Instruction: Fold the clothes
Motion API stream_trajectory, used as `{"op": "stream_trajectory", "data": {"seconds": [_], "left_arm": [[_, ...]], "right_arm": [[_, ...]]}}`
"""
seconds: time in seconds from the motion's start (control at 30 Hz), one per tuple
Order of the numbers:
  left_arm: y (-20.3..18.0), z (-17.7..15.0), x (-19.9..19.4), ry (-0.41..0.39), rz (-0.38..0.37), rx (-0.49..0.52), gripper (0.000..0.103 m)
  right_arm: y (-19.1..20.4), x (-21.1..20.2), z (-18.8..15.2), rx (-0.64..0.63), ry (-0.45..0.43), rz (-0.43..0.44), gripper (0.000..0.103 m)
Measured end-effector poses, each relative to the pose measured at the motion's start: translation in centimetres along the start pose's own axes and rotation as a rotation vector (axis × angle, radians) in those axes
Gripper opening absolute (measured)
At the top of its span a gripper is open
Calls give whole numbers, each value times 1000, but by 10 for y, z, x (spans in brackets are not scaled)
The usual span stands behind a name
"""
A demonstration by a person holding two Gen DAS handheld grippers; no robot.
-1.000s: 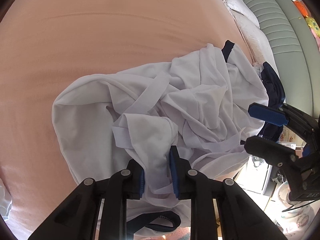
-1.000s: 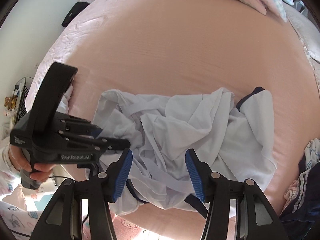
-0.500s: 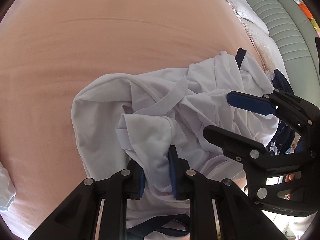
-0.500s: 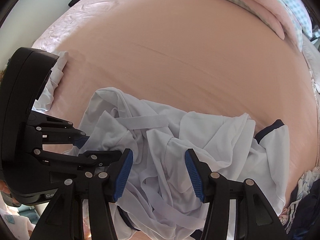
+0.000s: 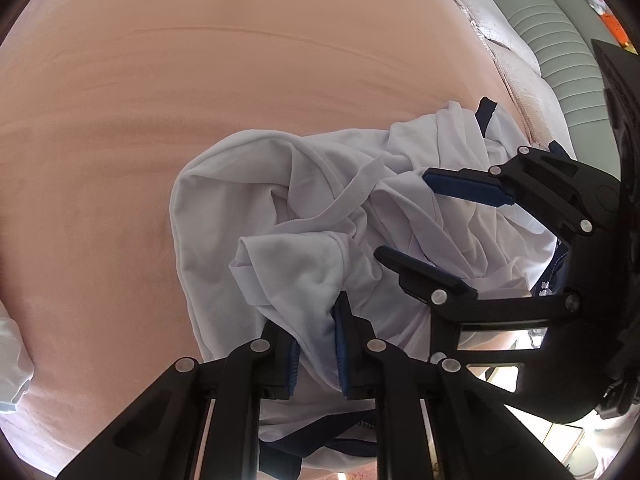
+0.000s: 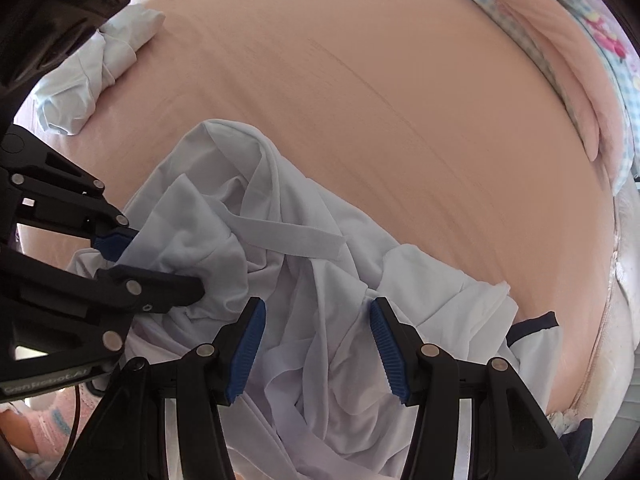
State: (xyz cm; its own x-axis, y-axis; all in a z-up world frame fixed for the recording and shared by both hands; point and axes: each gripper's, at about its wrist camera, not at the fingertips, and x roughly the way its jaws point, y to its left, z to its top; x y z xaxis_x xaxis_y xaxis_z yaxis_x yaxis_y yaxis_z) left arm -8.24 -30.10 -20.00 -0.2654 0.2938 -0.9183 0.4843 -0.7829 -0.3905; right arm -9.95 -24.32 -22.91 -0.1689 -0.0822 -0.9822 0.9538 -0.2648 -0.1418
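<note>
White garment crumpled, navy-trimmed

A wide bed takes up most of both views, covered by a smooth peach-pink sheet under bright, even daylight. Along the far right edge in the left wrist view runs a pale grey-green padded headboard with ribbed panels. At the bed's far edge in the right wrist view lies a pink quilt with what looks like blue checked lining.
</note>
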Motion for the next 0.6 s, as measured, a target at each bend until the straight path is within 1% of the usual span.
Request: {"op": "stream_trajectory", "data": {"seconds": [0.1, 0.17, 0.2, 0.27, 0.37, 0.5, 0.6], "left_arm": [[3, 0, 0, 4, 0, -6, 13], [11, -4, -3, 11, 0, -7, 13], [14, 1, -6, 14, -1, -12, 13], [-15, 10, 12, 17, 1, -19, 13], [-19, 11, 14, 14, 9, -26, 13], [-24, 11, 16, 3, 44, -10, 13], [-26, 13, 18, 3, 73, -4, 13]], "right_arm": [[-5, 7, 4, 17, 8, -11, 54], [-12, 9, 3, 47, 7, 10, 54], [-17, 9, 1, 66, 2, 26, 53], [-28, 9, -3, 110, -8, 55, 53], [-45, 10, -10, 175, -10, 80, 53], [-64, 16, -19, 249, -11, 88, 53], [-73, 20, -23, 308, -23, 143, 53]]}}
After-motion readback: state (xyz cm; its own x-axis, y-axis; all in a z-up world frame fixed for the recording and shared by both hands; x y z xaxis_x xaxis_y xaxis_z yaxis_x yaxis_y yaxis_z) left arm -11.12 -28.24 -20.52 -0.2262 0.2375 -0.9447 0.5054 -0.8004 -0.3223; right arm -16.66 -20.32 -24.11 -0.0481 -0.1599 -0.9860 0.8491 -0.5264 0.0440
